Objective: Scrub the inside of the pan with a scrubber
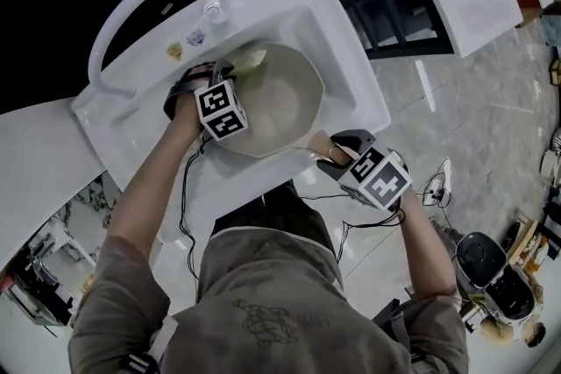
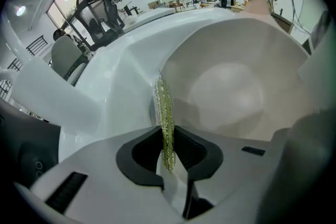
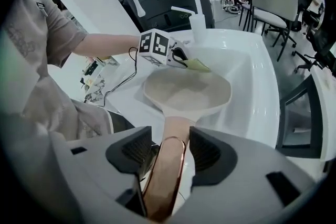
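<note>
Pan (image 1: 272, 101) sits in the sink (image 1: 348, 48), with the left gripper (image 2: 167, 152) at its eleven o'clock rim pinching the scrubber (image 2: 163, 107) and the right gripper (image 3: 170, 152) at five o'clock spread loosely around the handle (image 3: 176, 128).

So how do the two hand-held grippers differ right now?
The left hand-held gripper has its jaws shut on a thin yellow-green scrubber; the right hand-held gripper has its jaws apart, the pan handle between them. The left one is over the far rim of the pan, the right one at its handle end, outside the sink. Both slant down towards the pan.
</note>
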Motion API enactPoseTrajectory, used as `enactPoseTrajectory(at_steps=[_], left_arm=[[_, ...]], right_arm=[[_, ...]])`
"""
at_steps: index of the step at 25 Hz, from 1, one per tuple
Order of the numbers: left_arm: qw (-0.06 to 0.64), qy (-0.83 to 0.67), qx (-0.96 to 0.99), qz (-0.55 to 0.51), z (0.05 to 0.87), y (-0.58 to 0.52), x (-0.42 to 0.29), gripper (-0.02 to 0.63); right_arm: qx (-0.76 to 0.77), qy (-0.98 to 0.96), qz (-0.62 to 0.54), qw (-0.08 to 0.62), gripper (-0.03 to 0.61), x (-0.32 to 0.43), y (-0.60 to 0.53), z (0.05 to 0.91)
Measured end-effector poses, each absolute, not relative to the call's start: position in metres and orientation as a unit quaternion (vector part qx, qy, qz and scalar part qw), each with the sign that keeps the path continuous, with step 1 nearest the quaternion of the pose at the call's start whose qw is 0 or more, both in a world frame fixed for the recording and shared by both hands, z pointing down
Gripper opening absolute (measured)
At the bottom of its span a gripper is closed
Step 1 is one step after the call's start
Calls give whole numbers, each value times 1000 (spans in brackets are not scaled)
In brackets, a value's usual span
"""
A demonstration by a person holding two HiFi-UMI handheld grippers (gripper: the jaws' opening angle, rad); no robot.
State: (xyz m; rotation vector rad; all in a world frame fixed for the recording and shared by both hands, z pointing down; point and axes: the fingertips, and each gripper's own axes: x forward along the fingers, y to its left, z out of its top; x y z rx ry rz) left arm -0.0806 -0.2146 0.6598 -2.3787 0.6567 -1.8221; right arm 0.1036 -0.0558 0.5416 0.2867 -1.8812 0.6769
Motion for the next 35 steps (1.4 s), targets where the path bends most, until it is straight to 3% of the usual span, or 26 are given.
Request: enactPoseTrajectory(at_steps=[7,14,20,35], left_arm=[[85,214,-751,-619,678,-220,-71,66],[114,111,-733,-662,701,-188,-75,66],[79,23,-732,-676,707,-163,-94,66],[-98,-98,-744,-653,670,-101,-106,64]], right_arm=[[112,-777,278,553,229,105,-57,546],[112,-778,288,547,229,105,-57,546],[112,-779,292,543,229,104,-58,545],[116,-781,295,538,219,105,-59,544]])
